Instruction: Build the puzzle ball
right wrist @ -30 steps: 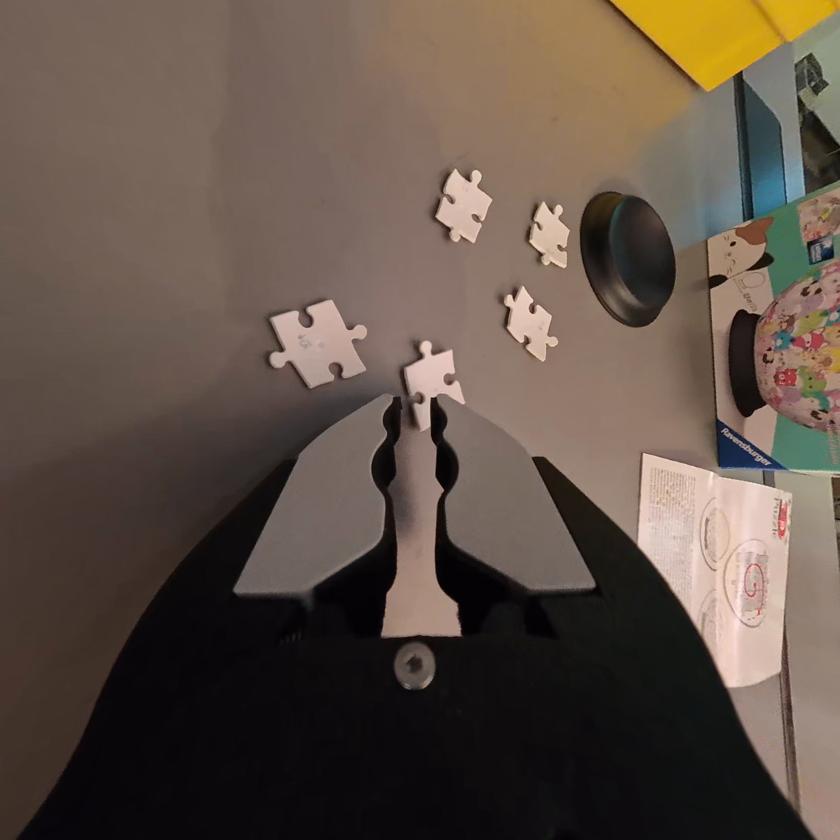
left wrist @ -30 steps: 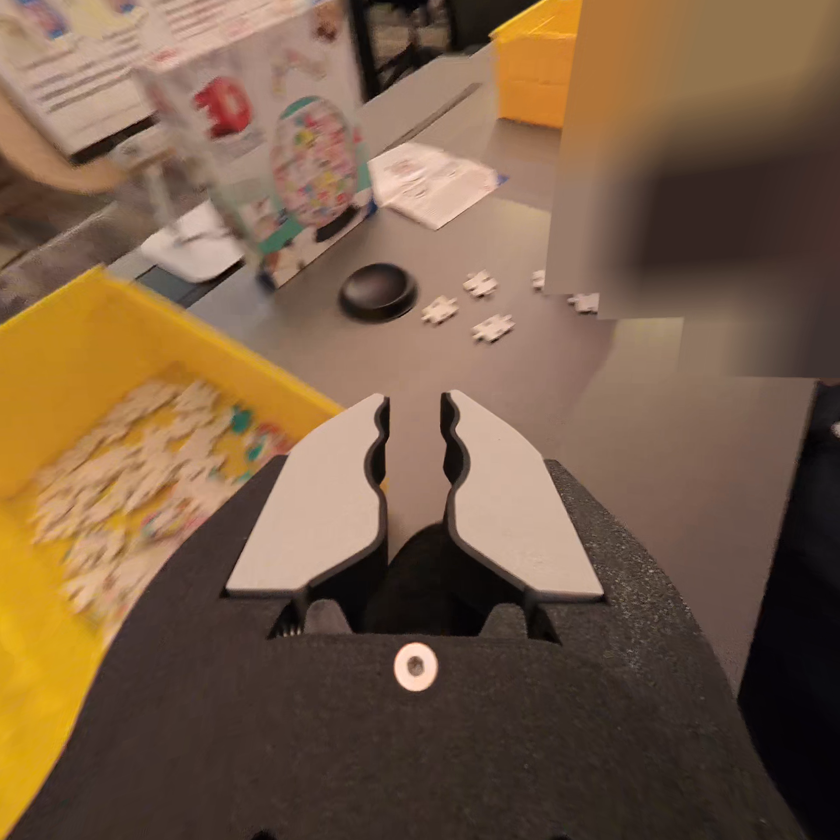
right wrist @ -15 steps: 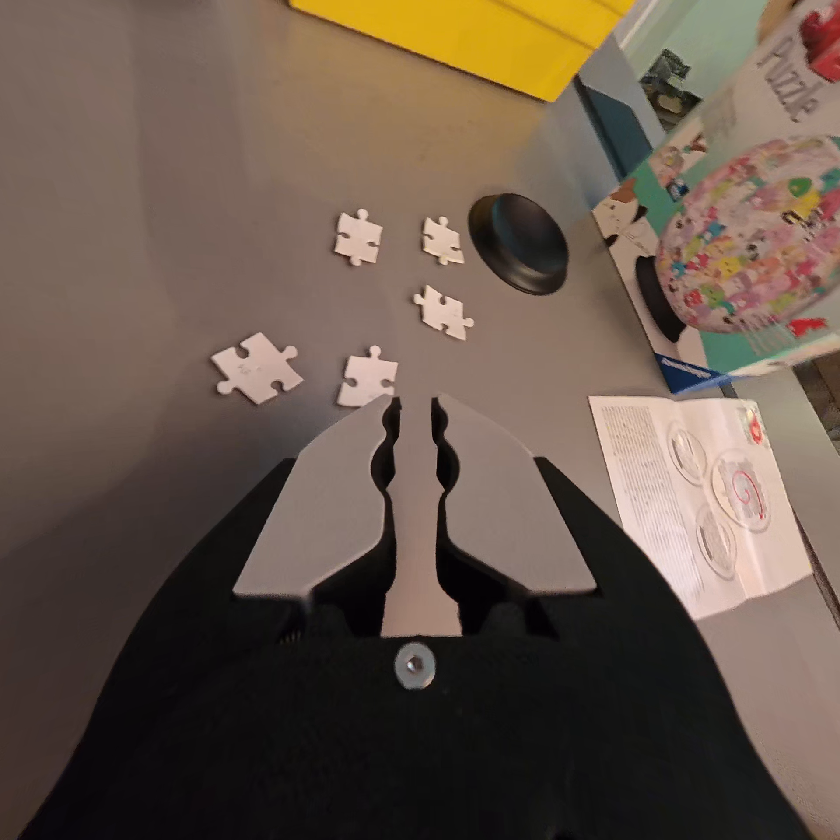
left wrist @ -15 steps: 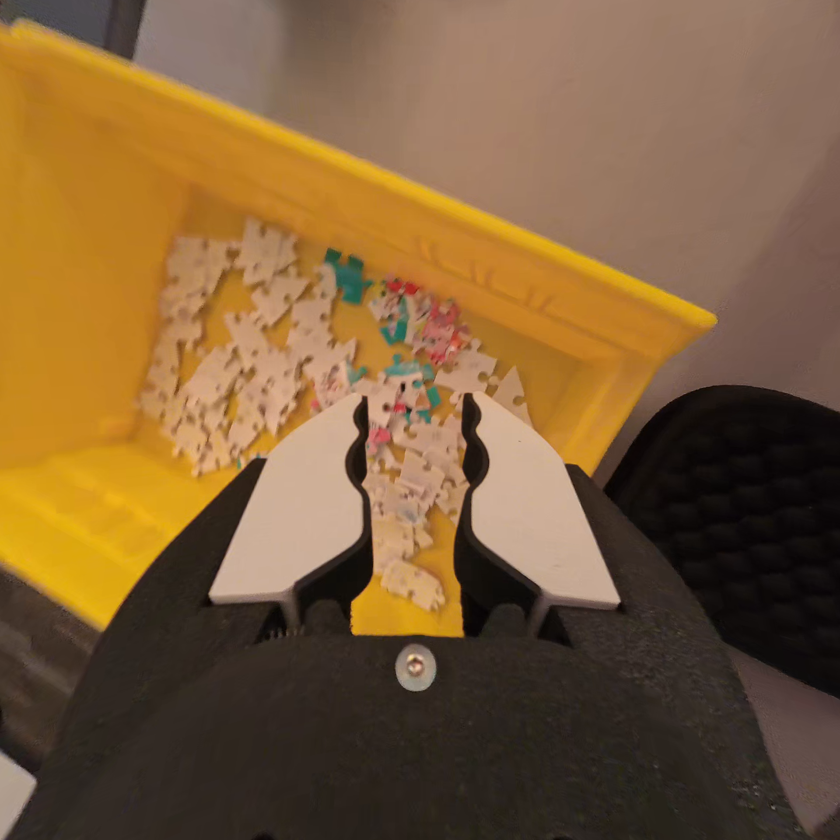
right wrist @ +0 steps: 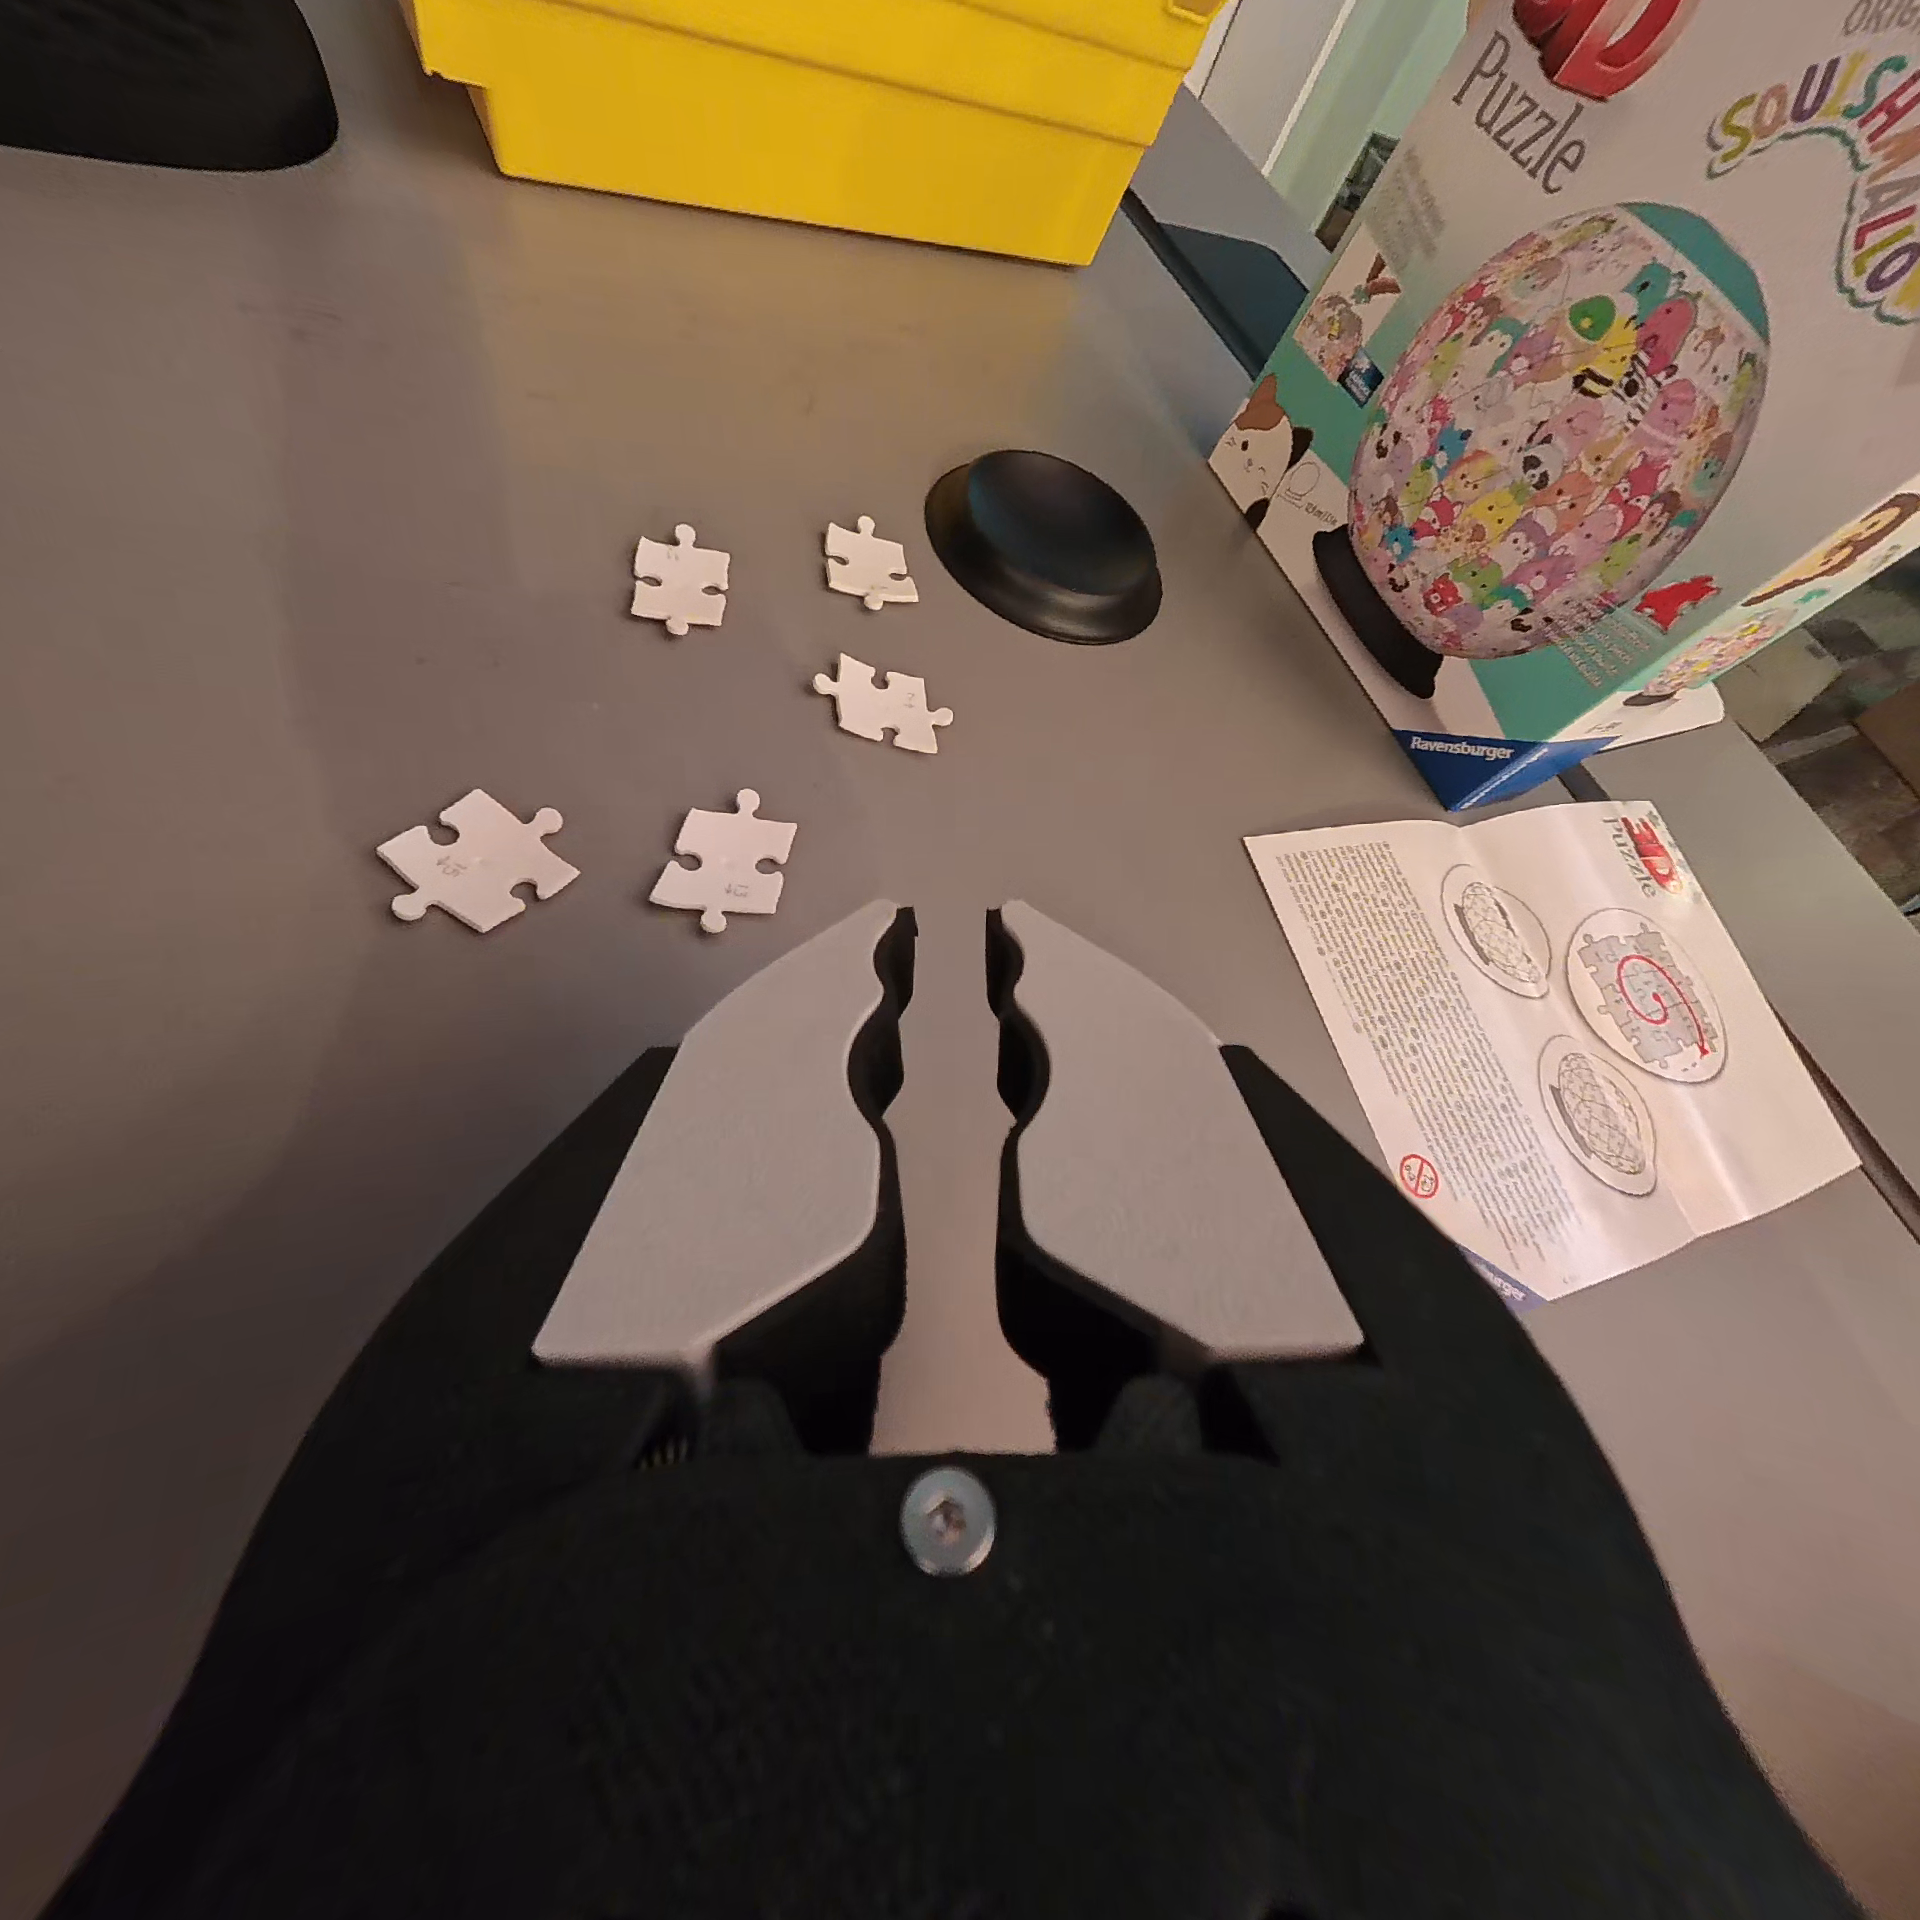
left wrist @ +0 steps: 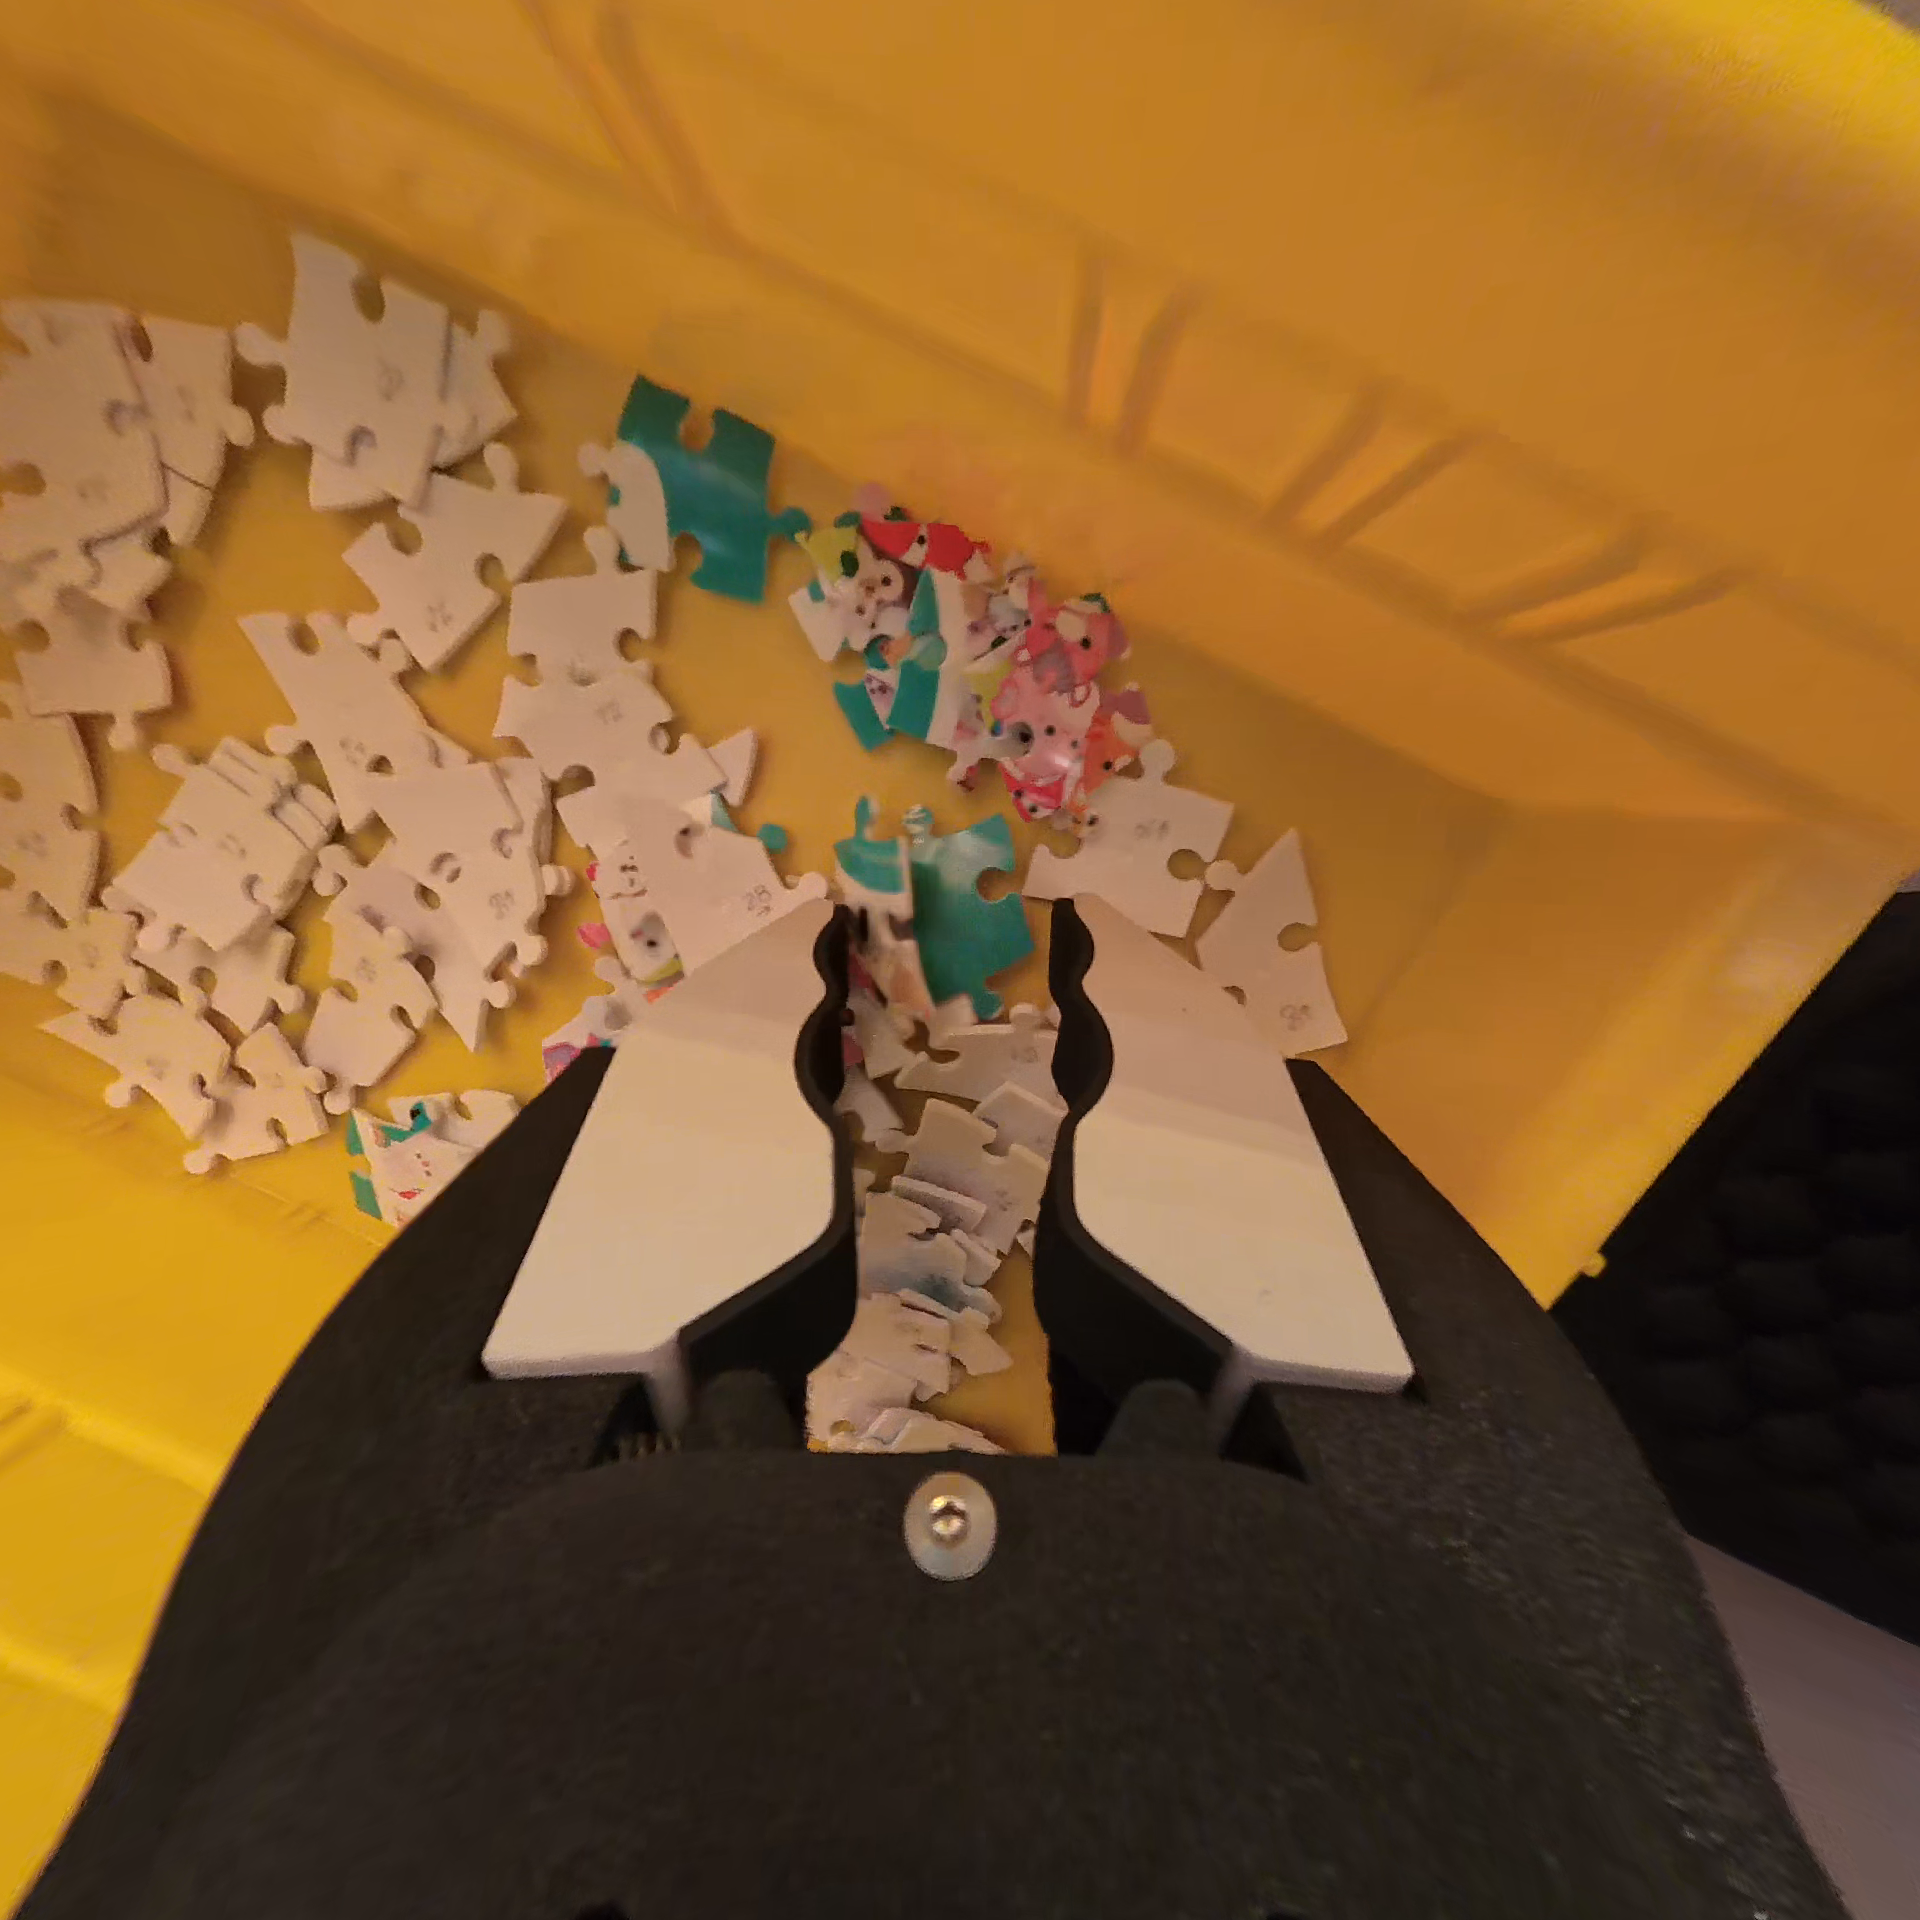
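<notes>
In the left wrist view my left gripper (left wrist: 943,909) is open and empty, low inside a yellow bin (left wrist: 1247,312) over a heap of loose puzzle pieces (left wrist: 416,790), most white side up, some showing teal (left wrist: 707,494) or colourful print (left wrist: 997,644). In the right wrist view my right gripper (right wrist: 951,914) is slightly open and empty above the grey table (right wrist: 312,468). Several white puzzle pieces (right wrist: 727,862) lie face down just ahead and to its left. A black round stand (right wrist: 1044,545) sits behind them.
The puzzle box (right wrist: 1590,416) stands at the right, with an unfolded instruction sheet (right wrist: 1538,1039) in front of it. A yellow bin (right wrist: 810,114) is at the far edge of the table. A black padded shape (left wrist: 1787,1195) lies right of the bin. My right fingertips sit around 40 cm from my left ones.
My left gripper swung from the table to the yellow bin and dropped close over the pieces. My right gripper let go of a white piece and drew back from the laid-out pieces.
</notes>
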Motion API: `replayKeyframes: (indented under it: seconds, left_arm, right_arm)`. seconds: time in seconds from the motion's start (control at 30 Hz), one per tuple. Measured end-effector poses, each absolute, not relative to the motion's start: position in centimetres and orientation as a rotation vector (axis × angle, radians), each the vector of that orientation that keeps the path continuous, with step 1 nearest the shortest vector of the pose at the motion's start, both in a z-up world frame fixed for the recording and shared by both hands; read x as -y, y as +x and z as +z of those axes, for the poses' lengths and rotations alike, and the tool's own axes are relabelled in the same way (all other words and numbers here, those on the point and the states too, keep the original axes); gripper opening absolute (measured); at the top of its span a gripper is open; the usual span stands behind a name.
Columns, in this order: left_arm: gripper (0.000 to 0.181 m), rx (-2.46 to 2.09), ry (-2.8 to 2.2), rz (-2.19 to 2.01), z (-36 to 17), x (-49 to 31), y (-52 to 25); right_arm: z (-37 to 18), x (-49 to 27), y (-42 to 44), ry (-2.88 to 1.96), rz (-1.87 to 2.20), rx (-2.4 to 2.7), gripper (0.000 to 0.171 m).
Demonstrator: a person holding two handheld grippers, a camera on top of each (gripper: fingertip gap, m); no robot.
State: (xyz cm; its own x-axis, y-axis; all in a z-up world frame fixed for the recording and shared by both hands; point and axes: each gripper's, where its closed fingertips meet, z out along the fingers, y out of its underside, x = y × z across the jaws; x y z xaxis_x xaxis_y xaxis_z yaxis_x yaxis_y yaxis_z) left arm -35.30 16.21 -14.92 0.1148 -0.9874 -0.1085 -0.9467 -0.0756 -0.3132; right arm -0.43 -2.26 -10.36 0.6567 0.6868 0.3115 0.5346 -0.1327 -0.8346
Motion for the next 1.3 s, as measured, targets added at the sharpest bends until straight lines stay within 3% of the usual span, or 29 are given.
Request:
replayKeyframes:
  seconds: [0.07,0.33,0.77,1.07,1.3]
  left_arm:
    - [0.039,-1.895,-2.072,-0.170,-14.9,-16.5,-35.3]
    - [0.020,-1.839,-2.160,-0.265,-14.3,-16.6,-35.4]
    - [0.019,-1.624,-2.288,-0.441,-12.4,-17.8,-35.8]
    - [0.019,-1.283,-2.475,-1.048,-9.9,-15.3,-34.1]
    - [0.019,-1.274,-2.234,-1.423,-1.8,-12.0,-32.3]
  right_arm:
    - [-10.4,2.3,-0.4,-1.799,0.183,0.979,0.014]
    - [-10.7,2.5,-0.7,-1.806,0.200,0.995,0.014]
    - [-11.0,2.9,-1.1,-1.810,0.225,1.026,0.014]
    - [-11.3,3.2,-1.5,-1.811,0.236,1.051,0.014]
    - [-11.3,3.1,-1.9,-1.806,0.244,1.061,0.014]
